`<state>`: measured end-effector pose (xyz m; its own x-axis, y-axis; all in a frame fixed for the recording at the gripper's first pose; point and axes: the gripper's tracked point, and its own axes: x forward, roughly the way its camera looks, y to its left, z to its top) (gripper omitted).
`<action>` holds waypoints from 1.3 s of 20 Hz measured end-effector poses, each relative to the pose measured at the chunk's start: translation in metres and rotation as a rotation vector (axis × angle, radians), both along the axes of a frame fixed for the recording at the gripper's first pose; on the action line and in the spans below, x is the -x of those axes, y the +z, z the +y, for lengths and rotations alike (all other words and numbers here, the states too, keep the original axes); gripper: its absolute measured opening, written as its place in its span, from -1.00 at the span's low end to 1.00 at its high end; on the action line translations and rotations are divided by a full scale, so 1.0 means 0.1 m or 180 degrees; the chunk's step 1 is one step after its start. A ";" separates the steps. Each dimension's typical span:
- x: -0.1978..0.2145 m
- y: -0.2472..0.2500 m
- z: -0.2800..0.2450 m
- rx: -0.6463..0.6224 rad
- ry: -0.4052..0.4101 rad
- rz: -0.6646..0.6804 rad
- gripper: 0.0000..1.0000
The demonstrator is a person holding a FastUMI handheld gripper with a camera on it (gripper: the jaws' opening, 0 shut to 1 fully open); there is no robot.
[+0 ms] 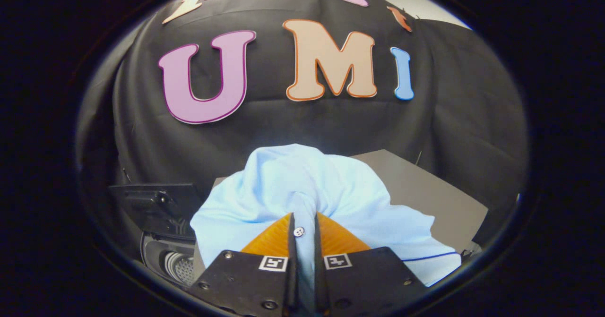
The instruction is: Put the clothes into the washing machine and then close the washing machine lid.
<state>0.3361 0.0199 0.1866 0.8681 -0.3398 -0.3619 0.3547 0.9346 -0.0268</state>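
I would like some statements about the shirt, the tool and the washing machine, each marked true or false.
1. The tool is shut on the light blue shirt. True.
2. The shirt is already inside the washing machine. False: it hangs from the fingers, above the grey table.
3. A white button shows between the fingers. True.
4. The washing machine lid is closed. False: it stands open, with the drum visible below.
5. The shirt is red. False: it is light blue.
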 end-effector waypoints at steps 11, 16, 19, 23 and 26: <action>-0.15 0.01 1.53 -0.1384 0.0858 -0.0543 -0.85; -0.29 -0.19 2.53 -0.1194 0.1468 -0.0278 -0.86; -0.33 -0.32 3.12 -0.1380 0.1832 -0.0146 -0.85; -0.42 -0.73 3.63 -0.1323 0.2206 0.0183 -0.85; -0.48 -0.98 3.78 -0.1449 0.2382 0.0382 -0.63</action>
